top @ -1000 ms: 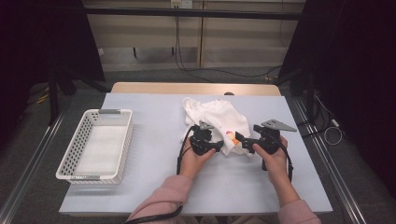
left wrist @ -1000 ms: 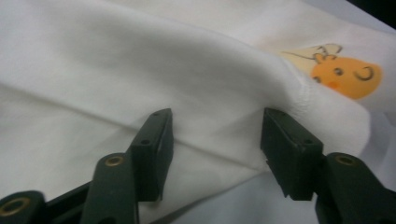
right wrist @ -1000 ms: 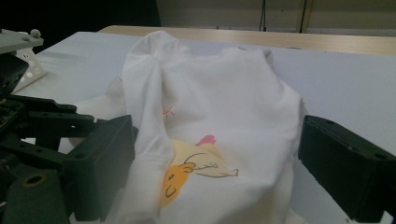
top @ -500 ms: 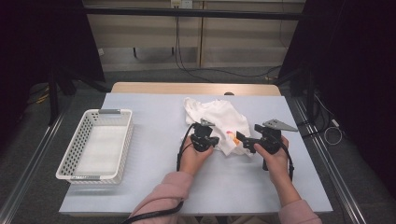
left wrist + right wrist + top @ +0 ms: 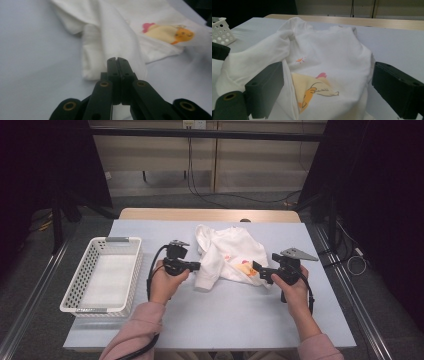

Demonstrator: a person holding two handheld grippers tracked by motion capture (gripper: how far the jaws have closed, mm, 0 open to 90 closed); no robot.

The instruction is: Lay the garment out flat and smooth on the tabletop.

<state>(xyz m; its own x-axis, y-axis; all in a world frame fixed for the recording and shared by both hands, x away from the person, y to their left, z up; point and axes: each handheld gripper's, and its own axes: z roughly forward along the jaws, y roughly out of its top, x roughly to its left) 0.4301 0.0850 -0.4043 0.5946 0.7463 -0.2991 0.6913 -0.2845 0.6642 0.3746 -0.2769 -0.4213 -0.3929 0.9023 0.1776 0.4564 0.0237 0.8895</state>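
Note:
A white child's shirt (image 5: 227, 252) with a yellow chick print (image 5: 170, 32) lies crumpled on the pale blue table (image 5: 225, 315). One sleeve (image 5: 206, 270) trails toward me. My left gripper (image 5: 198, 266) points right, its tips at the sleeve's left edge. In the left gripper view its jaws (image 5: 117, 60) are pressed flat together over the sleeve, with no fold showing between them. My right gripper (image 5: 256, 268) points left at the shirt's printed hem. In the right gripper view (image 5: 330, 85) it stands wide open, with the shirt (image 5: 329, 55) lying loose between its jaws.
A white perforated basket (image 5: 80, 272) stands at the table's left side, and its corner (image 5: 220, 30) appears in the right gripper view. A wooden strip (image 5: 210, 214) borders the far edge. Bare table lies in front of the shirt. Dark curtains flank both sides.
My left gripper has shut and moved left, from over the shirt to the sleeve's edge. The right gripper and the shirt's body have stayed where they were.

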